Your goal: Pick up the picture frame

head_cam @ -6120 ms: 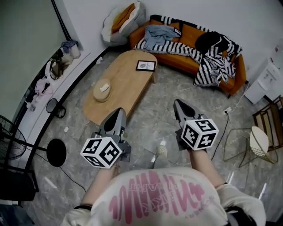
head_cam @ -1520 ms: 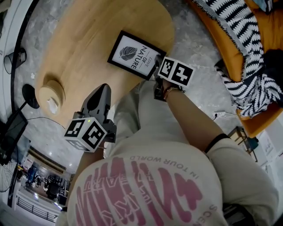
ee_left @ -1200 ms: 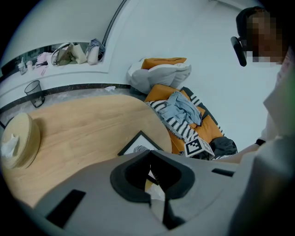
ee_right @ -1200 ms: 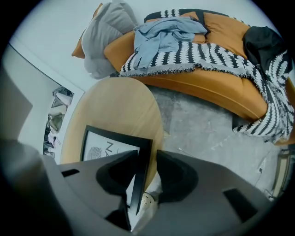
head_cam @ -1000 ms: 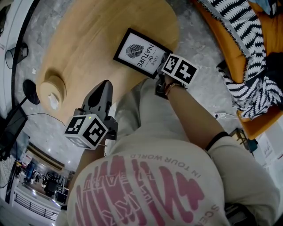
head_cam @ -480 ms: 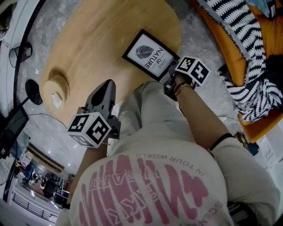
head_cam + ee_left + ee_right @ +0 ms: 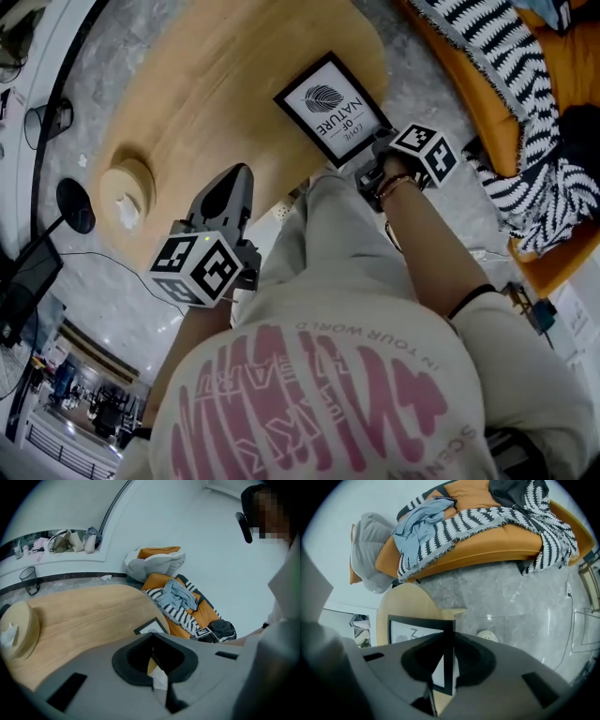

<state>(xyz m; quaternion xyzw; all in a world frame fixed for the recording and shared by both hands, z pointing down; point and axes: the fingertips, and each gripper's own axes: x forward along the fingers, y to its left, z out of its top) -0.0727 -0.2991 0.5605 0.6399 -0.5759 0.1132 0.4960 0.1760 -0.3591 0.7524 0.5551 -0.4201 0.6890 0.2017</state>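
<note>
Picture frame point(image 7: 333, 105), just the one, is at the edge of the single wooden table point(image 7: 187, 84), its near corner lost behind the right gripper point(image 7: 367, 161), whose jaws have just been closing and now clamp the black border. Two grippers in play: the left gripper point(image 7: 236, 180) hangs with jaws together, empty.

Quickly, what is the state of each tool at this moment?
Left tool: closed, nothing in it.
Right tool: jaws have just been closing; closed on the edge of the picture frame.
</note>
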